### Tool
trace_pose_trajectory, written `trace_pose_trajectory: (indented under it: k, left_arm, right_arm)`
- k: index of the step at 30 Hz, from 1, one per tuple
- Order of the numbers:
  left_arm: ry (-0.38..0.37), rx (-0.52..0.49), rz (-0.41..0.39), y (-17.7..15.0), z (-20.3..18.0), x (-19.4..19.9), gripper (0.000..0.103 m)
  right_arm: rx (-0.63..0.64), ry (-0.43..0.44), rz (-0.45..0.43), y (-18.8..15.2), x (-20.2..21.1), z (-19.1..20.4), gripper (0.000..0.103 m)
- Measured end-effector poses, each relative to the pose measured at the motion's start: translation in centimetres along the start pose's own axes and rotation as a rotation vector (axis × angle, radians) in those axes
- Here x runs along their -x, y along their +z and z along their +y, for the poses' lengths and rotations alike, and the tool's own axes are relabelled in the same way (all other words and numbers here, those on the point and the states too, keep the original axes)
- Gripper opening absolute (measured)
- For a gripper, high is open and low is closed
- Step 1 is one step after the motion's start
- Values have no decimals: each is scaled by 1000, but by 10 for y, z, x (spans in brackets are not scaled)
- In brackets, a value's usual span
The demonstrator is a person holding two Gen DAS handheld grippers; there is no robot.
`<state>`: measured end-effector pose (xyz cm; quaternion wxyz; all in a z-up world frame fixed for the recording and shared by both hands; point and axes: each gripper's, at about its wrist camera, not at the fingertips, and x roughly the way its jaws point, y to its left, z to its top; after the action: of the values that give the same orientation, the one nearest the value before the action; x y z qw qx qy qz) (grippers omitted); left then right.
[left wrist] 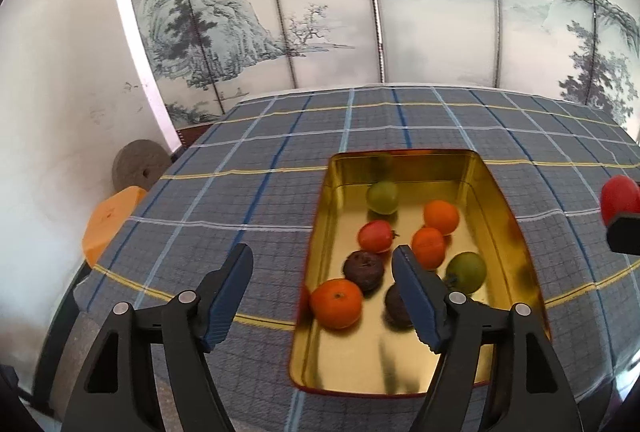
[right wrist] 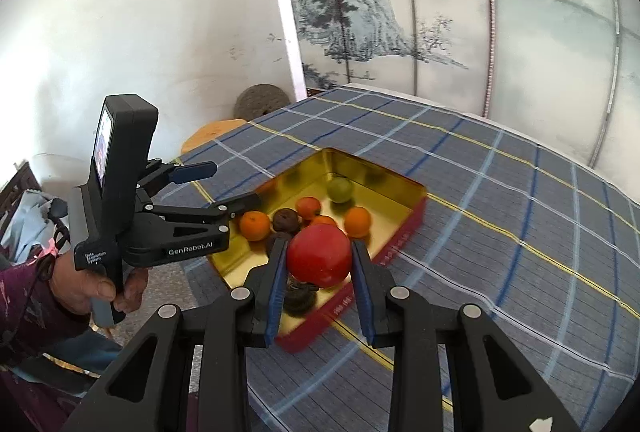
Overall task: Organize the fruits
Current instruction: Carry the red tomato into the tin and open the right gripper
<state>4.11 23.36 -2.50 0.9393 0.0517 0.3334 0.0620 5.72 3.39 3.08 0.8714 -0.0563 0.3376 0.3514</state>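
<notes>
Right claw [right wrist: 319, 286] grips a round red fruit [right wrist: 319, 255] above the gold rectangular tin's [right wrist: 404, 187] near edge, for placing. Left claw [left wrist: 322, 264] hangs open and empty over fruit already gathered there.

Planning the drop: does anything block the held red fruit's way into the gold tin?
Nothing blocks it. The right gripper holds the red fruit above the open tin; fruit crowds its middle, the near end is bare.

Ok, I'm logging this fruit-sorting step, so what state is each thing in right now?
Left gripper: open, nothing between its fingers.
Right gripper: shut on the red apple.
Red apple: held above the tin's near edge, not yet set down.
Tin: no lid on it, on the checked cloth, fruit inside.
Oranges: loose in the tin.
Green fruit: loose near the tin's far end.
</notes>
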Motion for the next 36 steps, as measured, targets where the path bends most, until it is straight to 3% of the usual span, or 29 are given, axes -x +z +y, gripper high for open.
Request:
trace_pose_trajectory:
  k: [8,16,23,36]
  left_arm:
    - [30,37,-9,-6,20,5,82]
    - [67,34,-16,-12,30,9,88]
    - [95,20,-61,-16,29,16,98]
    - [84,3,-79,-17,26,25,99]
  right_arm:
    - [-5,68,31,12,-43,16,29]
    - [-17,67,79,12,-81,18,29]
    - [-26,52,102,8,-96,16,29]
    - [-28,26,105,10,-107,14,30]
